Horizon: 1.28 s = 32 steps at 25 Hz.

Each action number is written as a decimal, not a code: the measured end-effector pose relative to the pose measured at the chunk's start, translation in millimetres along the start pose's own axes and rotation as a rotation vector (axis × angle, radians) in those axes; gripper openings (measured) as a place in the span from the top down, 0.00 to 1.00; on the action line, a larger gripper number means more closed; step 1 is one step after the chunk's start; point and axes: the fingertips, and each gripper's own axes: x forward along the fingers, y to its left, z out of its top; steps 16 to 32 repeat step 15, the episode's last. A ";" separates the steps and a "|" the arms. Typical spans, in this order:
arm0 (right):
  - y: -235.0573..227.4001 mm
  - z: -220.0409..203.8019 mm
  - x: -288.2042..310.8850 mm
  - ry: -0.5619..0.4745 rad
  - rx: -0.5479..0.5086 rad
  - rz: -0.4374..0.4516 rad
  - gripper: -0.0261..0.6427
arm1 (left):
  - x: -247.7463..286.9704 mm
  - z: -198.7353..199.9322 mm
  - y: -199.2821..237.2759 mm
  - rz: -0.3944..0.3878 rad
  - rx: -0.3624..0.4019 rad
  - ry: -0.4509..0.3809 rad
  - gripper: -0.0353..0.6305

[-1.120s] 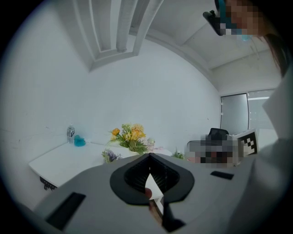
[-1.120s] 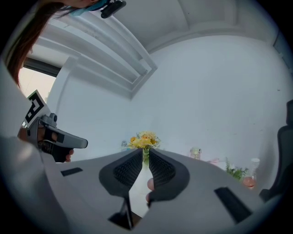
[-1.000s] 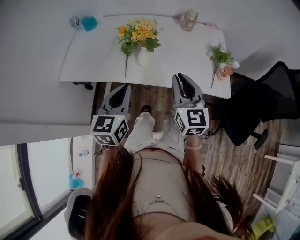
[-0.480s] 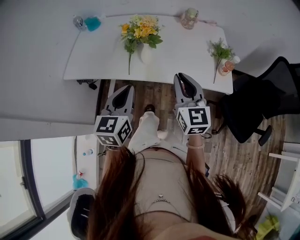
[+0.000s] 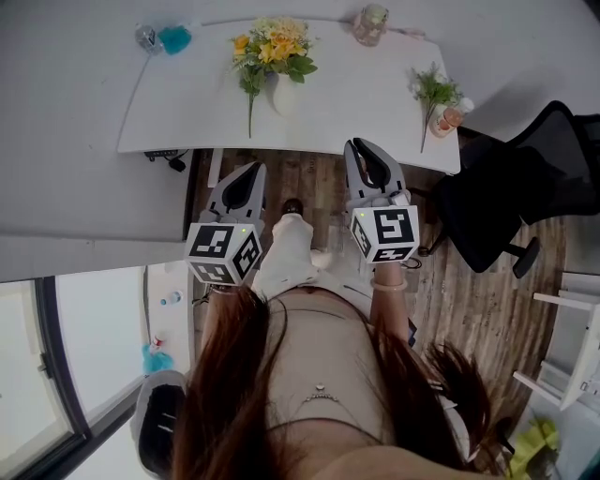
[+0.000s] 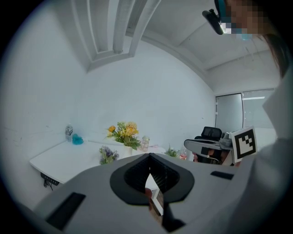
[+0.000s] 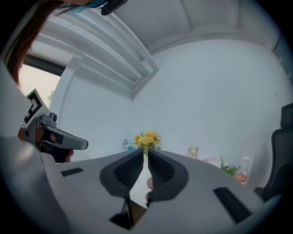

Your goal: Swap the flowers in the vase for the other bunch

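A white vase [image 5: 284, 94] with yellow flowers [image 5: 274, 45] stands on the white table [image 5: 356, 103]. Beside it, to the left, another bunch [image 5: 249, 89] lies flat with its long stem toward me; in the left gripper view it shows purple blooms [image 6: 107, 154]. My left gripper [image 5: 253, 169] hangs over the wooden floor short of the table's near edge, shut and empty. My right gripper [image 5: 361, 145] is level with it on the right, jaws parted by a thin slit with nothing between them. The yellow flowers [image 7: 147, 138] sit straight beyond the right gripper's tips [image 7: 145, 153].
A green sprig [image 5: 433, 89] and a small bottle of pinkish liquid [image 5: 450, 117] lie at the table's right end. A glass jar [image 5: 370, 23] and a blue object [image 5: 174, 39] stand along the back. A black office chair [image 5: 506, 216] is at the right.
Both grippers have edged slightly forward toward the table as the person steps. Neither holds anything.
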 end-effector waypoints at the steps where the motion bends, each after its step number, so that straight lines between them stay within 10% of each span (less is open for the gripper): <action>1: -0.3 0.3 -0.2 -0.001 0.000 0.000 0.89 | -0.3 -0.1 0.1 0.001 0.000 0.000 0.94; 32: 3.7 2.2 -1.5 -0.011 -0.029 0.006 0.89 | 2.4 -0.1 4.0 0.006 0.004 -0.007 0.94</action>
